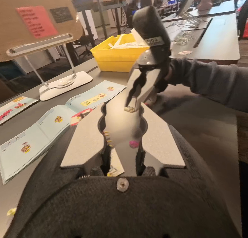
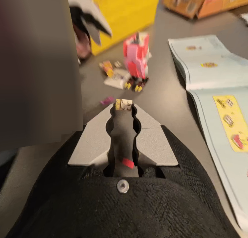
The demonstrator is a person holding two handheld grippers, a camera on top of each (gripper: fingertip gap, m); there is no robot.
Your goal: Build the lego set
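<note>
Fingers of the right gripper (image 2: 124,106) squeeze a small tan and yellow brick piece (image 2: 123,105) from both sides, low over the grey surface (image 2: 161,104). Fingers of the left gripper (image 1: 122,108) are wide apart with nothing in them. A pink bit (image 1: 134,144) lies below them. Near the piece stands a red and pink brick model (image 2: 136,59), with an open booklet (image 2: 209,73) and a yellow bin (image 1: 118,54) around.
</note>
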